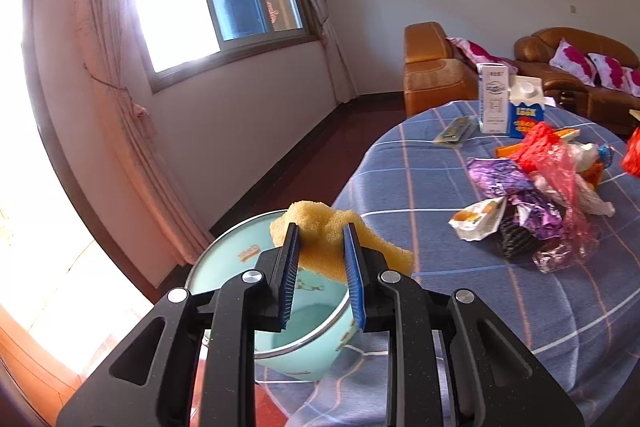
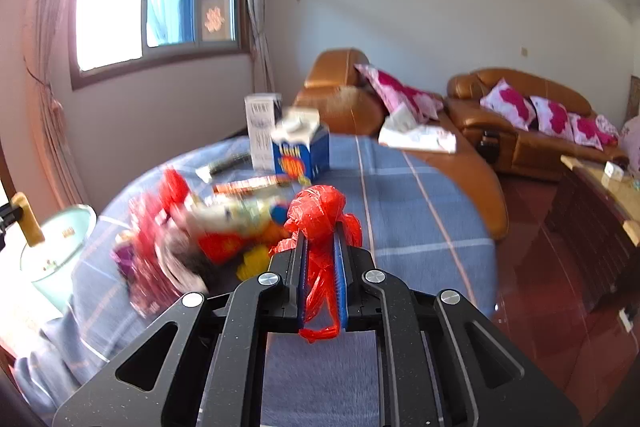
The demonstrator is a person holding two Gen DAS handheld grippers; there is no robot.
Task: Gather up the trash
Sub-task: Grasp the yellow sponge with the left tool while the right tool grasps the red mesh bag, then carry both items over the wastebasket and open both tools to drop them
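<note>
My left gripper [image 1: 322,239] is shut on a yellow sponge [image 1: 320,227] and holds it over the rim of a light teal bowl [image 1: 224,267] at the table's left edge. My right gripper [image 2: 320,247] is shut on a crumpled red plastic bag [image 2: 318,211] above the blue checked tablecloth [image 2: 400,211]. A pile of wrappers and bags [image 1: 536,187] lies on the cloth to the right of the left gripper; it is blurred in the right wrist view [image 2: 192,235]. The bowl [image 2: 56,251] and sponge [image 2: 28,219] show at the far left there.
A white carton [image 1: 494,99] and a blue-and-white box [image 1: 526,111] stand at the table's far side, with a dark flat packet [image 1: 454,131] beside them. Brown leather sofas [image 2: 520,123] with pink cushions stand behind. A dark wooden side table [image 2: 600,219] stands at the right.
</note>
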